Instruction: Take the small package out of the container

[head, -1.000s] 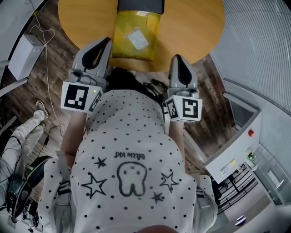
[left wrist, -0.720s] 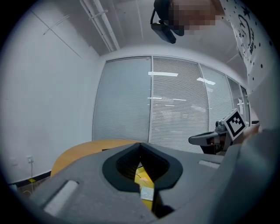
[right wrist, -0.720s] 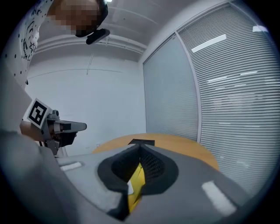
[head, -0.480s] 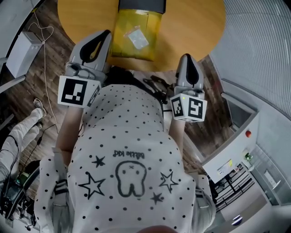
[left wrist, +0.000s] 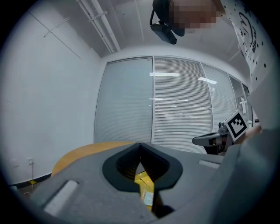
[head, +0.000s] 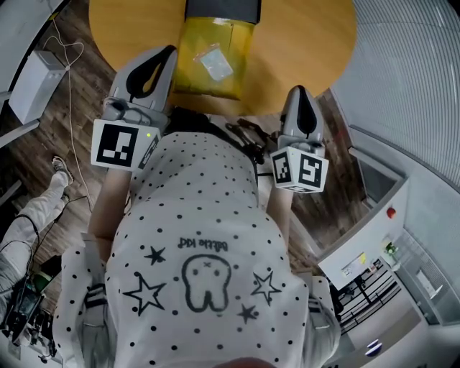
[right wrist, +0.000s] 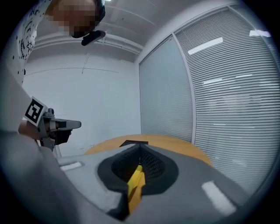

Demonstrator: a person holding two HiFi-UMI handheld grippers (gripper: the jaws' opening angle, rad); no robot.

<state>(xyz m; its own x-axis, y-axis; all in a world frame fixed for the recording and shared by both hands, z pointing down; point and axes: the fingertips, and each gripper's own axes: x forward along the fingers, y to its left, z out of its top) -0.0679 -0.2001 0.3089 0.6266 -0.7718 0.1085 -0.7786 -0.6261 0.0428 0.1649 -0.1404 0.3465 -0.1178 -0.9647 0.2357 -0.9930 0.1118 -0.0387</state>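
While viewing from the head camera, found left tool [head: 165, 56] and right tool [head: 298, 92] held at the near edge of the table [head: 302, 43], well apart, either side of a yellow envelope [head: 190, 68]. Confirmed both tools closed tip to tip, gripping nothing; glimpsed only envelope yellow through the gap behind each tip. Located small clear package [head: 215, 62] flat on the envelope, short of a dark container [head: 223, 7] at the far edge; judged it already outside, though cannot rule out the envelope serving as container, given the cropped view.

Risks: approaching with tools closed and shoving the package instead of pinching it; pinching envelope along with the thin film and dragging both; sliding the slick envelope toward the near edge and off. Advise opening wide first and coming in low.

Surface: round, smooth, wood-toned. Room: dark plank floor [head: 57, 154], white box [head: 32, 90] and loose cable [head: 72, 108] at left, slatted blinds [head: 410, 72] at right, grey cabinet [head: 359, 244] with red button below them.
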